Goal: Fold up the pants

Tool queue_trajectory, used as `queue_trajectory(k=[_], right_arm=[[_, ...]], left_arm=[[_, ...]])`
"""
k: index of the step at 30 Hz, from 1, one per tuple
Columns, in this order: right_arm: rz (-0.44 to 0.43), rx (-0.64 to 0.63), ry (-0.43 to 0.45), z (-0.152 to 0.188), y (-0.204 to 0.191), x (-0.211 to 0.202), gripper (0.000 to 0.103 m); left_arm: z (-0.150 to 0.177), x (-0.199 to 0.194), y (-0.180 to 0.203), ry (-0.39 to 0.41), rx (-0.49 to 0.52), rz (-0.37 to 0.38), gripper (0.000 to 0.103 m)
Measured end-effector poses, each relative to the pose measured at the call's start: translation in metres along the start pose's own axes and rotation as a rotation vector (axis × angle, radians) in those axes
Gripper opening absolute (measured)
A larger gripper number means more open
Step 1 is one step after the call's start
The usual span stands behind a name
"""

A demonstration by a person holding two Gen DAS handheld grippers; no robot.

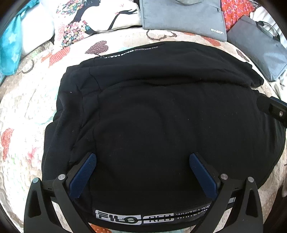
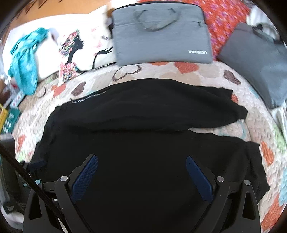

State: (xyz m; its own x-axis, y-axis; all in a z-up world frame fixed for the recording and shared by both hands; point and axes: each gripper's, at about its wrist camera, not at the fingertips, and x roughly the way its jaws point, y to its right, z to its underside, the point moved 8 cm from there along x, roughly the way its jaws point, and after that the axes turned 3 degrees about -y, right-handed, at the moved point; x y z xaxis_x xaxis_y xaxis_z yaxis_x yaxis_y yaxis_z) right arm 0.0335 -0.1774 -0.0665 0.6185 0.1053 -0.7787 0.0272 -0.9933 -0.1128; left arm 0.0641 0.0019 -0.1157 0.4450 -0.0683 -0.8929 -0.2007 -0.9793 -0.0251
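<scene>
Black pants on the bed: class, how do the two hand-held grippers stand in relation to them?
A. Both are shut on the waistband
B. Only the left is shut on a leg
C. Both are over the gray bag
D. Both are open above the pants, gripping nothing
D: the left hand-held gripper and the right hand-held gripper both show spread fingers with nothing between them, over the black pants.

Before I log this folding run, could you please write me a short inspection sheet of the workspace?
Surface: quilt with heart pattern.
Job's things: black pants, lying folded over on the quilt.
Clutter: two grey bags, printed pillow, teal cloth.
Grippers: left gripper open over the pants; right gripper open over the pants.
Cables: black cord beside the right gripper.
Surroundings: boxes beside the bed, blurred.
</scene>
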Motion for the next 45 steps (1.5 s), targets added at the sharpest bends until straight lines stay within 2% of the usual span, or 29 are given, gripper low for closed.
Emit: queue_trajectory(k=[6, 10, 11, 13, 14, 15, 16, 18, 19, 23, 28, 34, 39, 45], right_arm=[[0.01, -0.038, -0.001, 0.006, -0.007, 0.001, 0.101], [0.027, -0.055, 0.002, 0.007, -0.006, 0.003, 0.101], [0.025, -0.055, 0.0, 0.007, -0.005, 0.003, 0.101], [0.019, -0.05, 0.0, 0.007, -0.002, 0.001, 0.101], [0.016, -0.044, 0.002, 0.006, 0.0, 0.0, 0.101], [0.013, -0.036, 0.005, 0.005, 0.004, -0.002, 0.101], [0.009, -0.027, 0.009, 0.004, 0.007, -0.003, 0.101], [0.014, -0.009, 0.016, 0.002, 0.015, -0.007, 0.101], [0.024, 0.008, 0.023, 0.0, 0.023, -0.009, 0.101], [0.058, 0.066, 0.02, -0.004, 0.049, -0.013, 0.101], [0.068, 0.156, -0.02, -0.001, 0.075, -0.006, 0.101], [0.075, 0.134, -0.034, -0.002, 0.066, 0.004, 0.101], [0.068, 0.093, -0.047, -0.004, 0.05, 0.014, 0.101], [0.054, 0.053, -0.062, -0.004, 0.035, 0.022, 0.101]], left_arm=[[-0.001, -0.001, 0.0, 0.071, -0.036, 0.0, 0.103], [-0.005, -0.002, 0.001, 0.044, -0.042, -0.01, 0.101], [-0.006, -0.004, 0.002, 0.042, -0.046, 0.007, 0.096], [-0.012, -0.014, -0.001, 0.053, -0.067, 0.043, 0.064], [-0.015, -0.019, -0.003, 0.061, -0.075, 0.061, 0.055], [-0.019, -0.027, -0.006, 0.076, -0.094, 0.105, 0.037], [-0.024, -0.033, -0.01, 0.087, -0.117, 0.154, 0.029], [-0.037, -0.046, -0.023, 0.113, -0.162, 0.224, 0.028], [-0.047, -0.052, -0.034, 0.135, -0.176, 0.225, 0.028], [-0.084, -0.06, -0.077, 0.19, -0.199, 0.119, 0.029], [-0.122, -0.05, -0.115, 0.207, -0.246, 0.066, 0.032], [-0.143, -0.029, -0.127, 0.205, -0.28, 0.069, 0.039], [-0.151, -0.014, -0.133, 0.17, -0.344, 0.115, 0.039], [-0.154, -0.018, -0.118, 0.183, -0.308, 0.083, 0.042]])
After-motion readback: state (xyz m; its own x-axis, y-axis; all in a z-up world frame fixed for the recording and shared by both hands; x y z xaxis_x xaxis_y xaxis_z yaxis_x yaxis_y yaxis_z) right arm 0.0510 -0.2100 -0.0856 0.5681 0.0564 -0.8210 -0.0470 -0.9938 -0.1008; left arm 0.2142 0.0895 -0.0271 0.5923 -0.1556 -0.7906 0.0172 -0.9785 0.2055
